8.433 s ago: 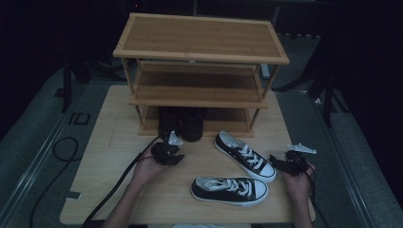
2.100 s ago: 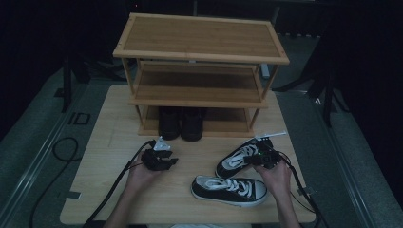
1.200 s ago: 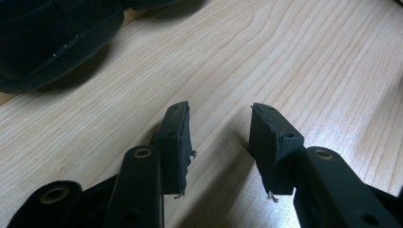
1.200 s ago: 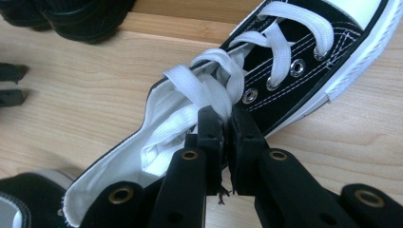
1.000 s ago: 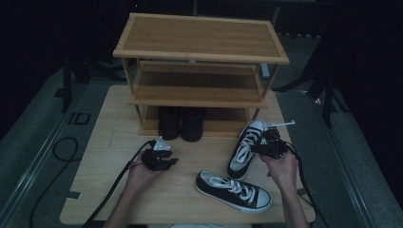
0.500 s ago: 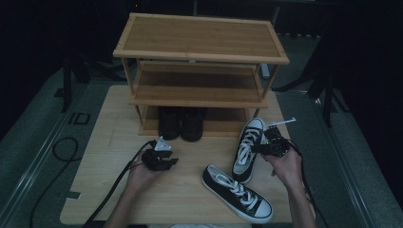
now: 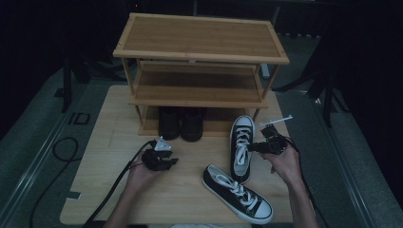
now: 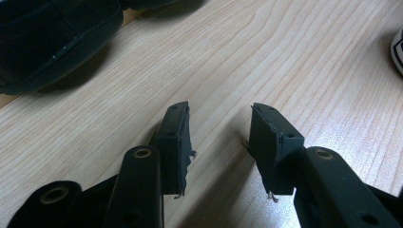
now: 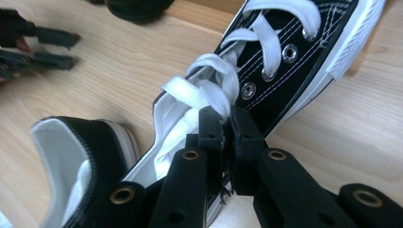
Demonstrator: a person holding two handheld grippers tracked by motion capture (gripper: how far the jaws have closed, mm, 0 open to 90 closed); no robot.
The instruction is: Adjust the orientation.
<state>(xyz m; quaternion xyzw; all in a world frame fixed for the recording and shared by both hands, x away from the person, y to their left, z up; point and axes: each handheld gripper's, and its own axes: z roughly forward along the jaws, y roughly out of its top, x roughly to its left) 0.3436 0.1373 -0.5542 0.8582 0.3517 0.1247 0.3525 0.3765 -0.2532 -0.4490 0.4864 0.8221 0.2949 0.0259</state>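
Presently: right claw (image 9: 227, 118) clamped on sneaker (image 7: 242, 147) collar, long axis toe-first toward rack (image 7: 199, 61) bottom shelf just beyond; left claw (image 8: 221, 137) agape, idle on surface (image 7: 109, 142), farther off.

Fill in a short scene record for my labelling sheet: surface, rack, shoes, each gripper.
surface: light wooden table
rack: three-tier bamboo shoe rack at the table's far side
stored pair: two black shoes on the bottom tier
held shoe: black canvas sneaker with white laces, toe towards the rack
loose shoe: matching black-and-white sneaker lying at the near edge
right gripper: shut on the held sneaker's side wall by the laces
left gripper: open, nothing between its jaws, low over bare wood
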